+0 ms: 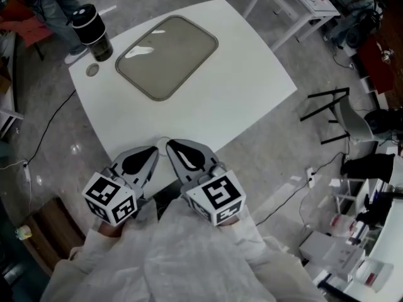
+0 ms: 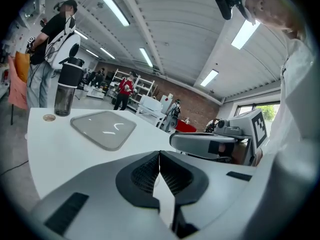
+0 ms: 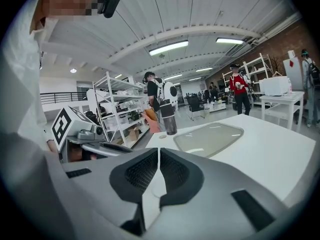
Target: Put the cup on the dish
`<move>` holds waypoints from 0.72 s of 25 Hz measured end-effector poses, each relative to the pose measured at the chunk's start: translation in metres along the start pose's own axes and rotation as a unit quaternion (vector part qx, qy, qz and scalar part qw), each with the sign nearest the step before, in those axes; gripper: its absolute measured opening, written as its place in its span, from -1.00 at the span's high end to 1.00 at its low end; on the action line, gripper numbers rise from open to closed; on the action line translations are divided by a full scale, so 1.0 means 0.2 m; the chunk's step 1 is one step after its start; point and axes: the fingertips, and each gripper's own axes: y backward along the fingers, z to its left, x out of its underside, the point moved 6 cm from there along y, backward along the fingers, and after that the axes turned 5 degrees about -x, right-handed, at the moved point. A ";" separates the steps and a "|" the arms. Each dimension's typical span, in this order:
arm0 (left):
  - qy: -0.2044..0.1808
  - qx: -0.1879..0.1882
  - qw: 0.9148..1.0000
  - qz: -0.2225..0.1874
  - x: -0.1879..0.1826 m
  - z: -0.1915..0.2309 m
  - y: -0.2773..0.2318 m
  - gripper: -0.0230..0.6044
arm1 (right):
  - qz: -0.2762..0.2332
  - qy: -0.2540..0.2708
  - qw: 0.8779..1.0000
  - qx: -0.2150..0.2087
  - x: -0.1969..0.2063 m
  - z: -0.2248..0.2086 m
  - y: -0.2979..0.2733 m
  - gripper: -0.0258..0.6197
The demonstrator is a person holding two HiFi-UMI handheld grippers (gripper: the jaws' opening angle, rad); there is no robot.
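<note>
Left gripper and right gripper are both pinched shut and empty at the bench's near edge, and that tall cup sits right on the far corner beside the dish, so a clumsy reach could tip it off.

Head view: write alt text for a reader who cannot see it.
The left gripper and right gripper, both shut and empty, are at the near edge of a white table. Beyond lies an empty grey rounded-rectangular dish, with a dark black-lidded cup standing beside it.
</note>
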 end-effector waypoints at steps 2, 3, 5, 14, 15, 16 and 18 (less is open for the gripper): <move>0.001 -0.001 1.000 0.001 -0.01 0.00 -0.01 0.90 | 0.004 0.001 1.000 -0.002 0.00 -0.02 0.00 0.87; 0.002 -0.002 1.000 0.001 -0.01 0.00 -0.02 0.90 | 0.008 0.003 1.000 -0.004 0.00 -0.03 -0.01 0.87; 0.003 -0.007 1.000 -0.001 -0.02 -0.01 -0.02 0.90 | 0.013 0.006 1.000 -0.010 -0.01 -0.04 -0.01 0.87; 0.009 -0.014 1.000 0.017 0.03 -0.03 -0.04 0.90 | 0.035 0.003 0.999 -0.038 0.03 -0.08 0.02 0.87; 0.005 -0.017 1.000 0.022 0.04 -0.04 -0.04 0.90 | 0.039 0.004 0.999 -0.038 0.04 -0.08 0.02 0.87; 0.000 -0.019 0.999 0.026 0.05 -0.04 -0.04 0.90 | 0.042 0.005 0.998 -0.039 0.05 -0.09 0.02 0.87; -0.003 -0.023 0.999 0.030 0.07 -0.04 -0.05 0.90 | 0.047 0.010 0.998 -0.042 0.07 -0.10 0.02 0.87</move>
